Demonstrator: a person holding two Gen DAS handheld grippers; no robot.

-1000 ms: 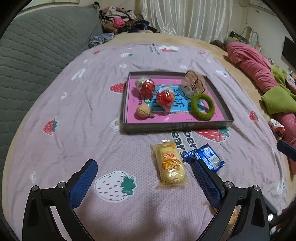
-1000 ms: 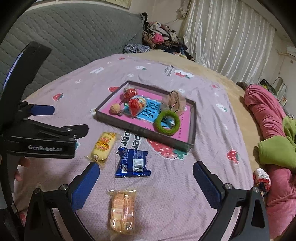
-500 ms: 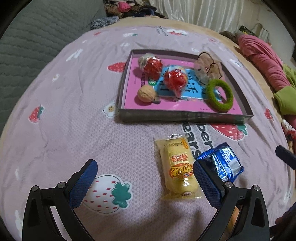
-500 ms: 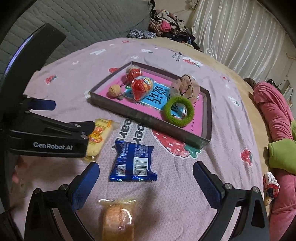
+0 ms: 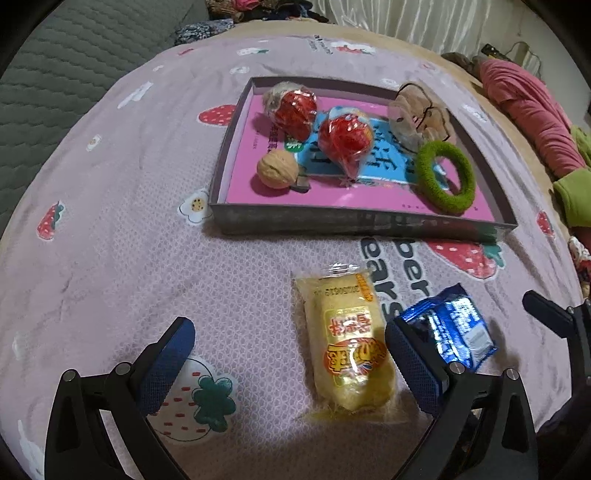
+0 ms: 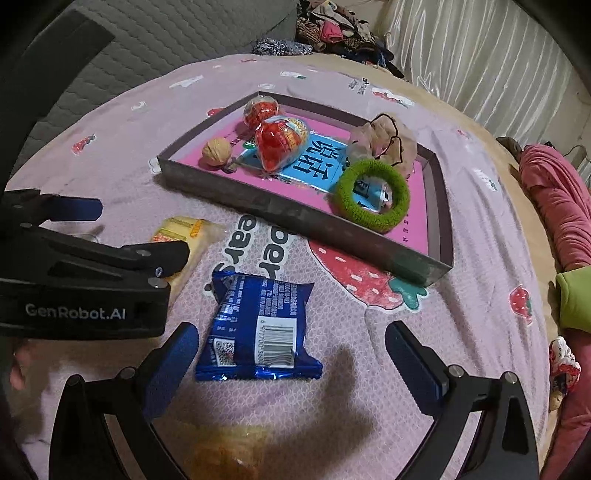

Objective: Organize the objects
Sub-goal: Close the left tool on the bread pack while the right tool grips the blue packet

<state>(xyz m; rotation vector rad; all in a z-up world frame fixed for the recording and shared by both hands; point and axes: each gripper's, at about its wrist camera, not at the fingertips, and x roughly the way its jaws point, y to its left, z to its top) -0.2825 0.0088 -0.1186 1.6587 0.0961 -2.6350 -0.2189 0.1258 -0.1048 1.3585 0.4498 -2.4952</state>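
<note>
A yellow snack packet (image 5: 349, 345) lies on the purple strawberry bedspread, between the fingers of my left gripper (image 5: 291, 358), which is open and low over it. A blue snack packet (image 6: 258, 325) lies beside it, inside the open right gripper (image 6: 291, 358). The left gripper (image 6: 85, 266) shows at the left of the right wrist view, covering part of the yellow packet (image 6: 184, 236). Beyond stands a grey box lid (image 5: 354, 221) holding two red wrapped sweets (image 5: 295, 110), a walnut (image 5: 277, 170), a green ring (image 5: 445, 175) and a beige pouch (image 5: 417, 118). An orange packet (image 6: 225, 454) lies blurred under the right gripper.
A grey quilted headboard (image 5: 66, 66) rises at the left. Piled clothes (image 6: 332, 26) and curtains (image 6: 480, 55) sit at the back. A pink and green blanket (image 6: 554, 192) lies along the right side of the bed.
Both grippers have moved forward and down toward the packets. The yellow packet now lies between the left fingers and the blue one between the right fingers; both stay open.
</note>
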